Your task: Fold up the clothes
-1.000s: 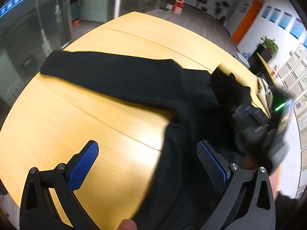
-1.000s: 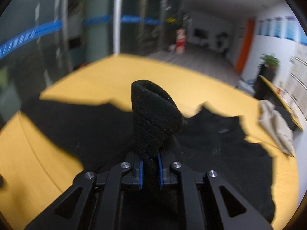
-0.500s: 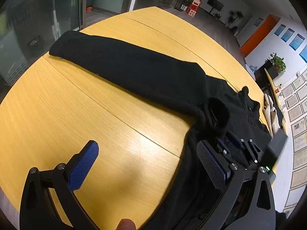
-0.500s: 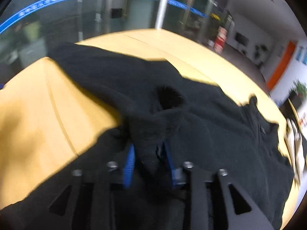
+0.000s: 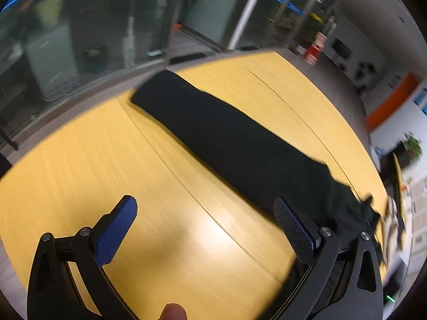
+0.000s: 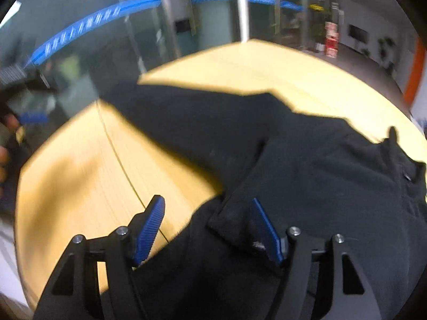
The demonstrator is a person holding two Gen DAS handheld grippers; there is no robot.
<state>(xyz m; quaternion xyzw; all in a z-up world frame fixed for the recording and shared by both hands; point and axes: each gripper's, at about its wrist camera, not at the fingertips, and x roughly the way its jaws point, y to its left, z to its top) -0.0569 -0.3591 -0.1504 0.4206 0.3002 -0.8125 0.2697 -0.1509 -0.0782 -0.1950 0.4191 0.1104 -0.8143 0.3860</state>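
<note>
Black garment [image 6: 307, 165] lies spread on the wooden table [image 5: 93, 160], one sleeve [image 5: 226, 144] outstretched. Your right gripper [image 6: 208, 224], clamped on the cuff a moment ago, now gapes; your left gripper [image 5: 205, 229] stays wide apart: that fold is laid.

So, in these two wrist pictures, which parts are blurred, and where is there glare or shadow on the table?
Left wrist view: the table and the black garment are smeared by motion, with a pale glare patch near the open left gripper. Right wrist view: softer overall, with a broad dim shadow on the wood left of the open right gripper; both views bend at the edges.
</note>
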